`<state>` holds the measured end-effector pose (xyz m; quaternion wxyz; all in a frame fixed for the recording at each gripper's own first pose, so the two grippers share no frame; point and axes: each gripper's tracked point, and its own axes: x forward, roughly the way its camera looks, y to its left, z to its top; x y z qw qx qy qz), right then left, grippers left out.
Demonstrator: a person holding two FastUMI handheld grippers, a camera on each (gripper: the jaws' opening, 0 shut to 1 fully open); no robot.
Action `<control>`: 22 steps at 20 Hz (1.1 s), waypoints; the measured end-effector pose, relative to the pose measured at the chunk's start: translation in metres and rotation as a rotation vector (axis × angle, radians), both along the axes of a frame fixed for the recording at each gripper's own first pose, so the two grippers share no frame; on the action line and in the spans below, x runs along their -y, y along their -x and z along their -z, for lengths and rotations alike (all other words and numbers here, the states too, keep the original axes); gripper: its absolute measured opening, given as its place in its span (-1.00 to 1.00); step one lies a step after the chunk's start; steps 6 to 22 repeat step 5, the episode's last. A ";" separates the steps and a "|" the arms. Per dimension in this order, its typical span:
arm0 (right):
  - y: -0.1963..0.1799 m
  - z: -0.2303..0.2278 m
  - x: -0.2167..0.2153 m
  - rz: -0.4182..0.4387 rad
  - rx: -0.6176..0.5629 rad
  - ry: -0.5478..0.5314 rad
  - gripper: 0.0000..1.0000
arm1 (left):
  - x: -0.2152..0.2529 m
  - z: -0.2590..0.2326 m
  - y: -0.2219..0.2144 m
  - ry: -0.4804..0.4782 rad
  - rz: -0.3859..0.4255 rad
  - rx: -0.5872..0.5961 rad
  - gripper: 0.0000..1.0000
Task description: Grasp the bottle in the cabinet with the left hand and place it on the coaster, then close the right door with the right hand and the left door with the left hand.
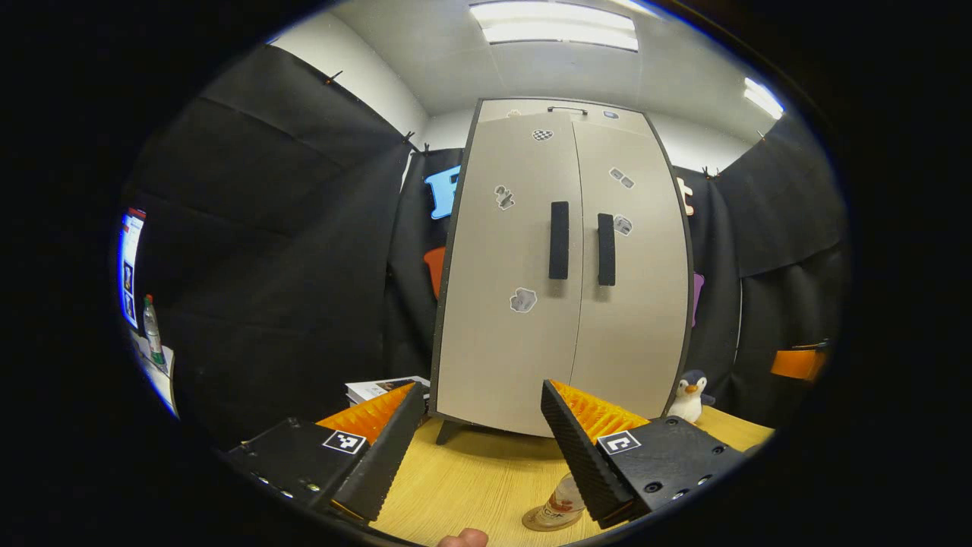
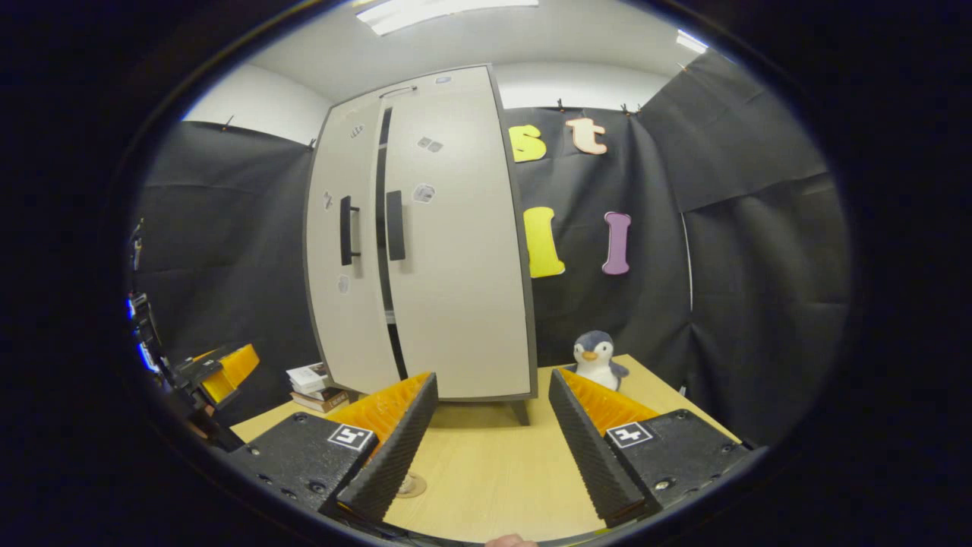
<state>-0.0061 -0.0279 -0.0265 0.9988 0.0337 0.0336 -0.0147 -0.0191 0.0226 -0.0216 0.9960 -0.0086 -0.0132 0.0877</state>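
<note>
Ribbed, wedge-shaped fingers of the left tool (image 1: 478,448) stand spread apart with nothing between them. Just below its right finger, a clear bottle (image 1: 563,497) with a pale label stands on a round coaster (image 1: 541,520) on the smooth wooden tabletop (image 1: 471,479). Beyond, the beige cabinet (image 1: 562,266) shows flat doors with dark bar handles. Likewise spread and empty, the right tool (image 2: 493,448) faces the cabinet, beside a plush penguin (image 2: 598,357).
</note>
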 end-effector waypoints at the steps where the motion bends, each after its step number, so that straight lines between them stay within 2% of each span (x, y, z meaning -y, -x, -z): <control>1: -0.001 -0.001 -0.001 0.000 0.000 0.002 0.93 | 0.001 0.001 -0.001 -0.002 0.002 -0.004 0.99; 2: -0.002 -0.001 0.000 0.000 -0.001 0.003 0.93 | 0.001 0.001 -0.001 -0.006 0.001 -0.009 0.89; 3: -0.003 -0.003 0.000 -0.002 0.002 0.003 0.93 | 0.001 0.001 -0.001 -0.008 0.002 -0.010 0.89; 4: -0.003 -0.003 0.000 -0.003 0.005 0.004 0.93 | 0.002 0.001 -0.002 -0.010 0.004 -0.010 0.99; 22: -0.004 -0.004 -0.001 -0.003 0.007 0.007 0.93 | 0.002 0.000 -0.001 -0.012 0.004 -0.009 0.99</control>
